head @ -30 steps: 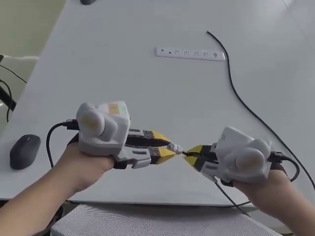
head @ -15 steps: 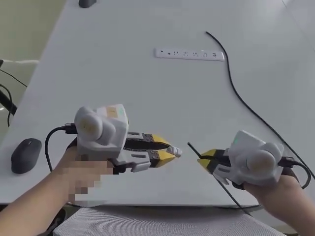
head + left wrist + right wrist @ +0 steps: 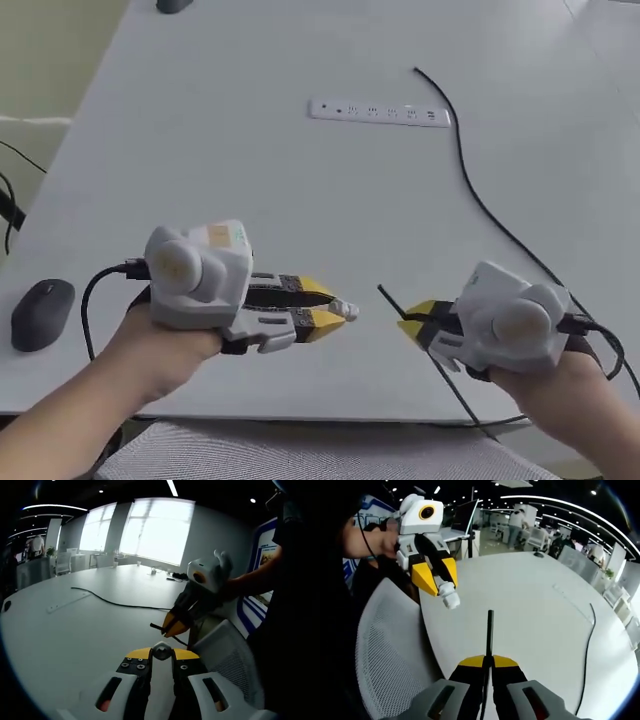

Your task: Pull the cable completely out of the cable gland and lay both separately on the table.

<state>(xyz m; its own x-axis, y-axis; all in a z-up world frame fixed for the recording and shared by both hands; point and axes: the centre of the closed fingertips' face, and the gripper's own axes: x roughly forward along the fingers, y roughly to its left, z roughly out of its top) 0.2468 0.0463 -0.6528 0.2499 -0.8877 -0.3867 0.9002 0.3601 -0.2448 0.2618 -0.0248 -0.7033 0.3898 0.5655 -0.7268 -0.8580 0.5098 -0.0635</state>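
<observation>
No words or numbers can be read anywhere. The blue board (image 3: 264, 545) has some print on it (too small and blurry to read).

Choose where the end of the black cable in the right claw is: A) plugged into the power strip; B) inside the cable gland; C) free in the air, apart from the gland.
C: a gap shows between the cable ahead of the right claw and the cable gland in the left claw.
</observation>
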